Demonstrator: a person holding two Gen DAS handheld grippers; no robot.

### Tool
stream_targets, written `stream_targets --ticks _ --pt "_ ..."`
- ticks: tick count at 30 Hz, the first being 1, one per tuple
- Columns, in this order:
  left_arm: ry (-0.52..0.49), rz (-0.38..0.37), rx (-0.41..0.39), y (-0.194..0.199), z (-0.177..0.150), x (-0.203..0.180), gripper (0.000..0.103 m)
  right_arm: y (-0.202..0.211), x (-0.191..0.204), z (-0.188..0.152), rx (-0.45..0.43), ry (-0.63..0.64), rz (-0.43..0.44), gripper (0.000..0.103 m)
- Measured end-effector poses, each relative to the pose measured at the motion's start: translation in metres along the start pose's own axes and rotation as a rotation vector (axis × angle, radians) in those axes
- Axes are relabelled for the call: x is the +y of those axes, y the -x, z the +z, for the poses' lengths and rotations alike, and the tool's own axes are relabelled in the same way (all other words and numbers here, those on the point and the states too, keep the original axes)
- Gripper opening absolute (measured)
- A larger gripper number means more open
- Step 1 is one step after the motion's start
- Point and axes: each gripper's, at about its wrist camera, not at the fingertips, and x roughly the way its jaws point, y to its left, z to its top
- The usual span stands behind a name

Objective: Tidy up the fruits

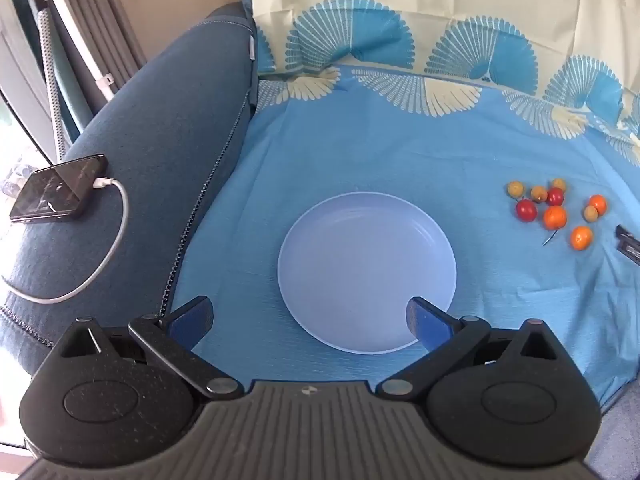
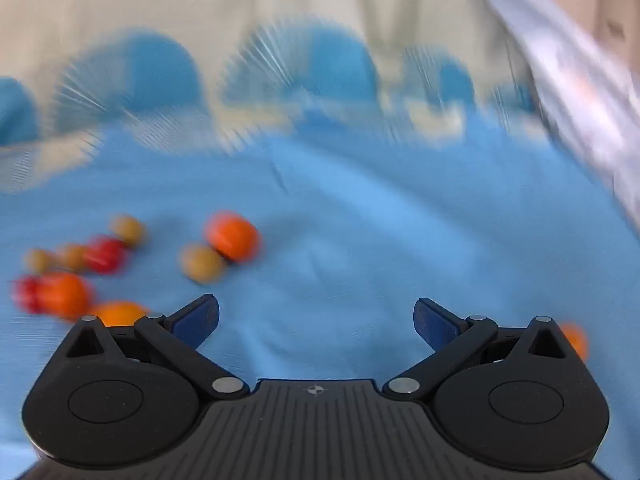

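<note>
Left gripper [image 1: 309,320]: black body, blue-padded fingers spread wide, nothing between them. Its right finger [image 1: 426,324] overlaps the near rim of a round pale-blue plastic plate [image 1: 366,272], which lies just ahead on the light-blue patterned cloth [image 1: 360,152] and holds nothing.

Ahead and far to the right of the left gripper, well apart from the plate: a loose cluster of small round fruits [image 1: 556,212] on the cloth, comprising orange ones, two red ones and several tan-yellow ones. Some touch their neighbours; others lie singly.

Left of the left gripper: a dark-blue upholstered cushion [image 1: 152,152] carrying a black smartphone [image 1: 58,188] with a white charging cable [image 1: 108,248] plugged in.

Farther ahead: the cloth's border of blue and cream fan motifs [image 1: 480,56], rising up a backrest.

Right gripper [image 2: 316,320]: same build, fingers spread wide, empty, hovering over bare cloth. View heavily motion-blurred. The fruits lie ahead and to its left; nearest ahead are a tan fruit [image 2: 202,262] touching an orange fruit [image 2: 232,240]. One more orange fruit [image 2: 576,340] shows partly behind the gripper's right side. In the left wrist view, the right gripper's dark tip [image 1: 628,240] sits just right of the cluster.
</note>
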Motion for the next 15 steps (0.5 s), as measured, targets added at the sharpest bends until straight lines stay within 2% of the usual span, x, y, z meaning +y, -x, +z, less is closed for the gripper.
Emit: stream_targets --ticks 3,6,8,12,13,15 --pt "-0.002 0.005 -0.001 0.008 -0.002 0.002 0.103 0.085 0.029 0.017 -0.134 0.077 0.114 0.103" --pt "-0.006 -0.011 -0.025 0.022 -0.006 0.011 0.103 0.166 0.068 0.030 -0.188 0.141 0.278 0.103" --pt "-0.006 -0.015 -0.048 0.035 -0.011 0.018 0.103 0.206 0.095 0.037 -0.137 0.131 0.359 0.103" --pt "0.012 -0.027 -0.061 0.053 -0.024 0.031 0.103 0.238 0.144 0.034 0.093 0.133 0.568 0.103" --pt "0.015 -0.027 -0.063 0.057 -0.027 0.035 0.103 0.248 0.152 0.026 0.112 0.136 0.580 0.103" --pt "0.020 -0.027 -0.072 0.063 -0.033 0.043 0.103 0.264 0.166 0.020 0.105 0.170 0.552 0.103"
